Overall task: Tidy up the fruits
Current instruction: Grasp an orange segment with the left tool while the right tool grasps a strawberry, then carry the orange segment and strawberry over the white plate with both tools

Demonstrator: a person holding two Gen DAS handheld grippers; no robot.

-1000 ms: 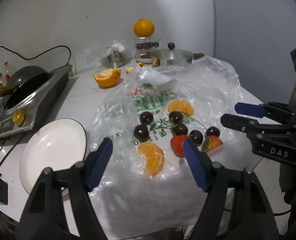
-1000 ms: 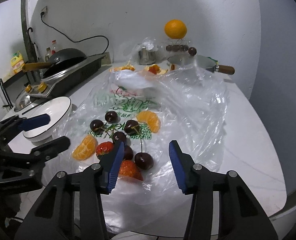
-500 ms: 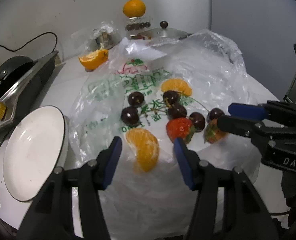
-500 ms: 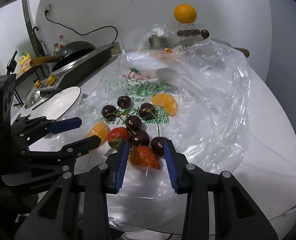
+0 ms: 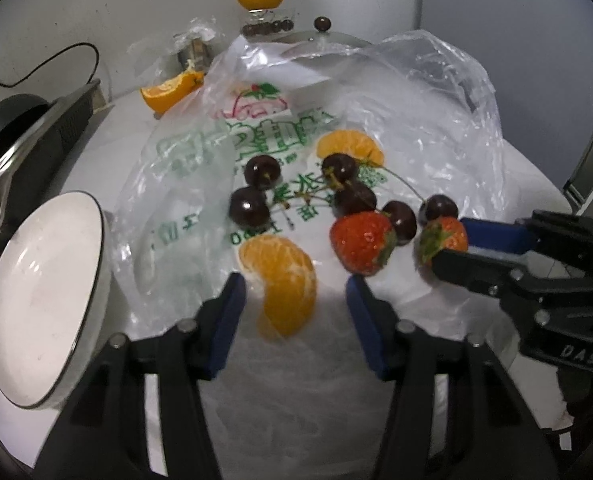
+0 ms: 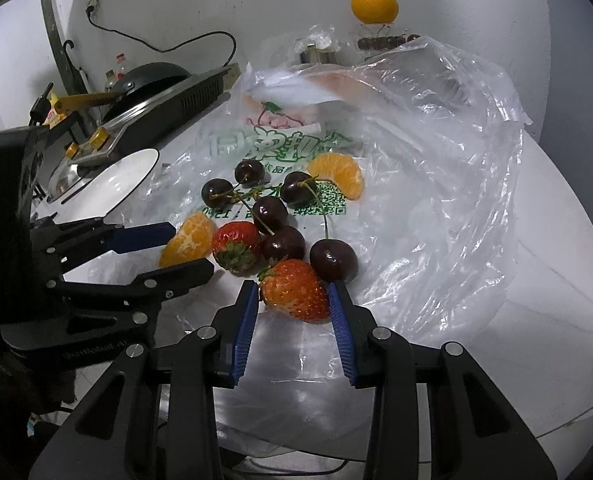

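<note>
My counter carries a clear plastic bag spread flat, with a white plate just beside its left edge. The fruit lies clustered on the bag: dark cherries in the middle, a far orange segment behind them.

My left tongs are closing around the near orange segment, which lies between the blue pads; I see gaps on both sides, so nothing is gripped. Its long axis curves away from me, along the fingers.

My right tongs sit half closed with the near strawberry between them, the pads right against its sides. It lies crosswise, leafy cap to the left. A second strawberry lies just beyond it.
</note>
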